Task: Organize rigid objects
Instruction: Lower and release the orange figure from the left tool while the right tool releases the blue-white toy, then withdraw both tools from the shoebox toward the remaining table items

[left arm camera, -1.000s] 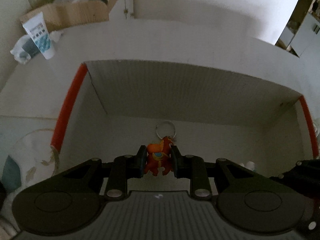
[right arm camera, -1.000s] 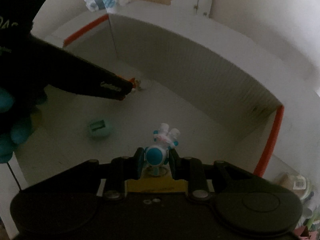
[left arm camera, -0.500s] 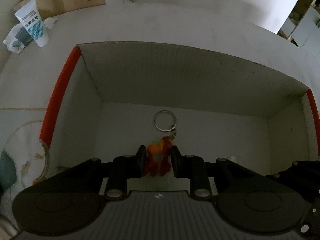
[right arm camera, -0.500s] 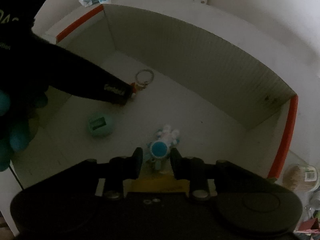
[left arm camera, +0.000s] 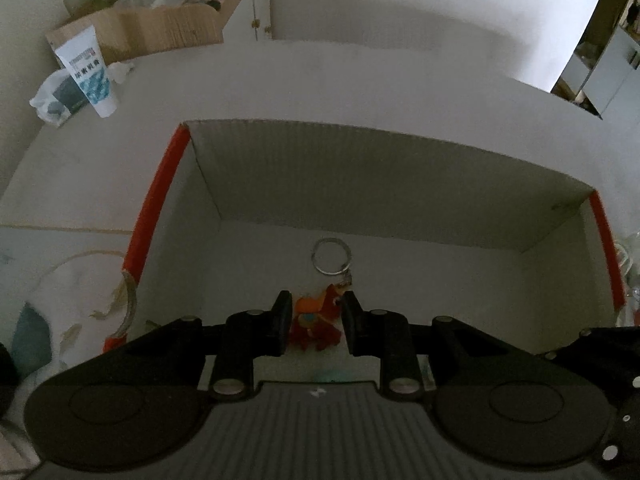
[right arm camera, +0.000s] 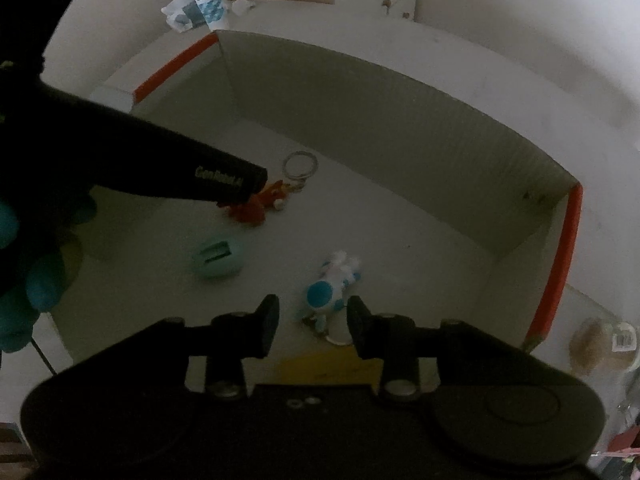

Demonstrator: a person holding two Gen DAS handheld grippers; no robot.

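Placement step: left tongs [left arm camera: 313, 322] narrow, gripping red keychain figure [left arm camera: 316, 322] inside box [right arm camera: 400, 120]; right tongs [right arm camera: 313, 322] opening, blue-white figure [right arm camera: 332, 284] released. Next: release red figure.

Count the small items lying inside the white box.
3. A red figurine keychain lies toward the far wall under the left gripper. A mint round item sits nearer, to the left. A blue-and-white figurine lies nearest. The near floor is hidden, so more may exist.
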